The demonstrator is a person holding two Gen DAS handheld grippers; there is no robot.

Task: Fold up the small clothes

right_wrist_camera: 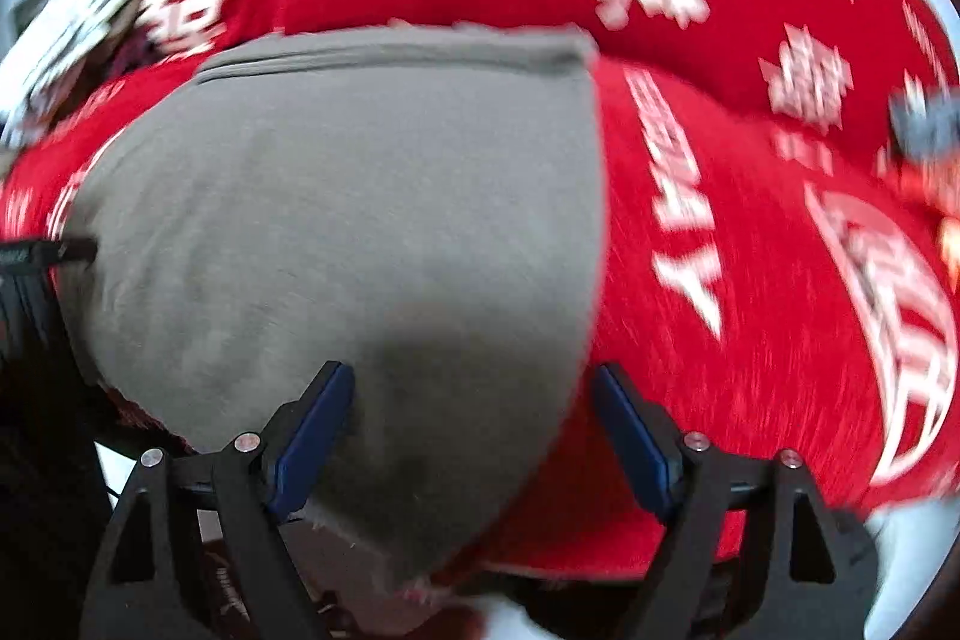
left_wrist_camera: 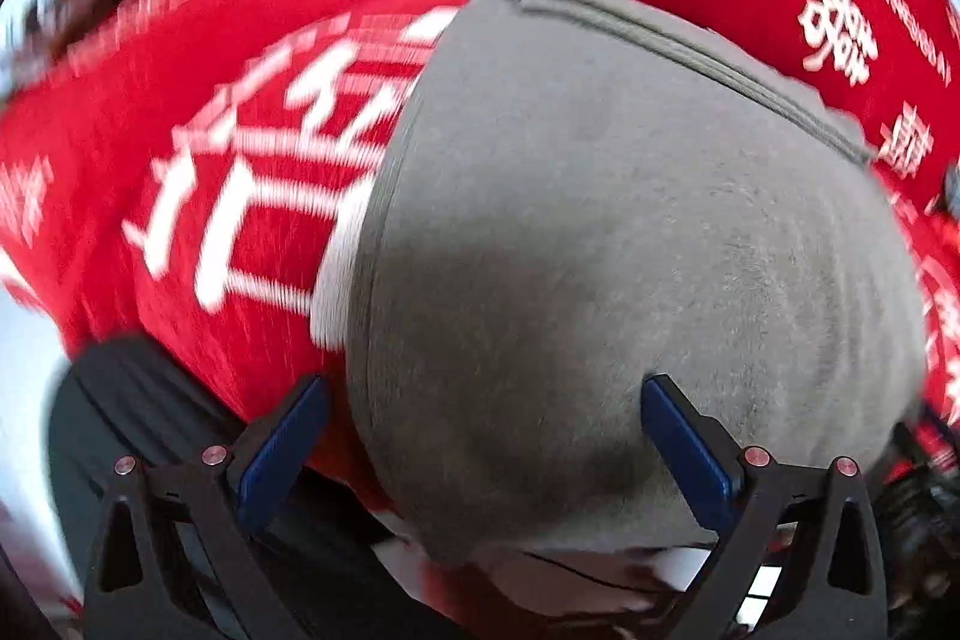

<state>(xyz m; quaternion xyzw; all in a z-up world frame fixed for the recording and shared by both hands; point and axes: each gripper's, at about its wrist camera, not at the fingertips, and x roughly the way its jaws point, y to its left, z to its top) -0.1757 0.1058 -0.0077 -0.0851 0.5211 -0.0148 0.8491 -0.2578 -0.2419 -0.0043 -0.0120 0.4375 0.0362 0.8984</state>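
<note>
While the left tool (left_wrist_camera: 485,430) hangs with its blue pads spread wide and gripping nothing, the grey garment (left_wrist_camera: 630,250) lies flat on the red printed cloth (left_wrist_camera: 180,196) beneath it. Seen from the right wrist, the right tool (right_wrist_camera: 474,421) is likewise wide open and empty-handed over the grey garment's (right_wrist_camera: 360,220) near right corner.

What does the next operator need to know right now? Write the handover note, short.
Left gripper: open, over the near corner of the grey garment, gripping nothing.
Right gripper: open, straddling the garment's other near corner.
Garment lies flat on the red printed cloth, hemmed edge on the far side.
Done: looks spread out or part-folded; cannot tell which.
Left: close on the near corners and fold away.
</note>
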